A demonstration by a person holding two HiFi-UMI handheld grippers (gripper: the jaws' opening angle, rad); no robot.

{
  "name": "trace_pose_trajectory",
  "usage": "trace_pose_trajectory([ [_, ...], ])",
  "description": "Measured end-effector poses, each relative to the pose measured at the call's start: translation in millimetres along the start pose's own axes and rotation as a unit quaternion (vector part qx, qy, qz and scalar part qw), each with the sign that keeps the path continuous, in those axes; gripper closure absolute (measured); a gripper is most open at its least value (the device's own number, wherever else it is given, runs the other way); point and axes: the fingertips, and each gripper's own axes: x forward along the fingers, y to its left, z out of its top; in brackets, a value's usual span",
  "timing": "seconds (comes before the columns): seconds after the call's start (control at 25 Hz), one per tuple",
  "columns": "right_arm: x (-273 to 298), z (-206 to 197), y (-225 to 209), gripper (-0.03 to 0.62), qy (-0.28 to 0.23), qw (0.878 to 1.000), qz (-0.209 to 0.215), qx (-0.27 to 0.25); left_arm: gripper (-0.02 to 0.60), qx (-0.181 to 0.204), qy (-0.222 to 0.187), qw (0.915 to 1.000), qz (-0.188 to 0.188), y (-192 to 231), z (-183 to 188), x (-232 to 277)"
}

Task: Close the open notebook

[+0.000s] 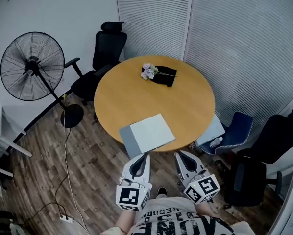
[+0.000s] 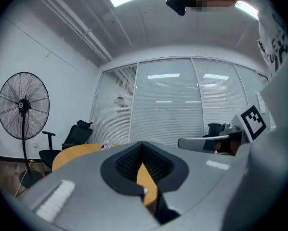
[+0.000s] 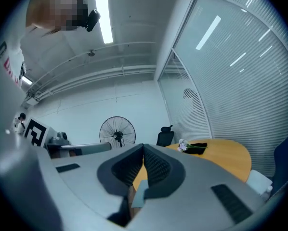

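I have both grippers level at the near edge of the round table (image 1: 132, 102), a smooth, honey-coloured wooden top. The left gripper (image 1: 145, 156) has its jaws pressed together, and its ribbed black pads meet at the tip with nothing pinched. The right gripper (image 1: 179, 155) looks the same in its own view, pads together and empty. Both shells are matte grey plastic, each with a marker cube at the back, close to my printed shirt.

The notebook (image 1: 147, 133) lies flat on the table's near rim, just ahead of the two gripper tips and a little nearer the left one. It shows a pale, plain rectangular face with a darker grey-blue strip along its left side, and one corner juts slightly past the edge (I cannot tell from here whether that strip is a cover or a second leaf).

At the far side of the table is a small bunch of pale flowers (image 1: 148, 71) resting on a black soft-looking item (image 1: 167, 76), well apart from the notebook. Around the table stand a black wire-cage pedestal fan (image 1: 33, 66), a black office chair (image 1: 106, 50), a blue chair (image 1: 238, 127) and another dark chair (image 1: 271, 141). A white power strip (image 1: 65, 219) and its cable lie on the wood-plank floor (image 1: 43, 151). Slatted blinds (image 1: 234, 43) cover the glass wall behind.
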Motion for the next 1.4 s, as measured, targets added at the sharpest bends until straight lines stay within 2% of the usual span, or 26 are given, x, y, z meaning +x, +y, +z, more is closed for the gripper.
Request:
trace_pose_trajectory([
  [0.36,15.9,-6.5,-30.7,0.582,0.014,0.999,0.031,0.009,0.571,0.002,0.008,0.9987,0.050,6.3,-10.7,19.5],
  [0.72,17.1,-15.8,-55.7,0.582,0.021,0.999,0.020,0.025,0.571,0.001,0.028,0.9967,0.076,14.8,-26.0,28.3],
  [1.08,32.3,-22.3,-76.9,0.582,0.027,0.999,-0.004,0.033,0.570,-0.004,0.027,0.9972,0.069,31.9,-29.2,56.4],
  [1.4,87.0,-19.6,-93.4,0.582,0.035,0.999,-0.019,0.026,0.569,-0.009,0.026,0.9979,0.058,79.8,-26.4,102.0],
])
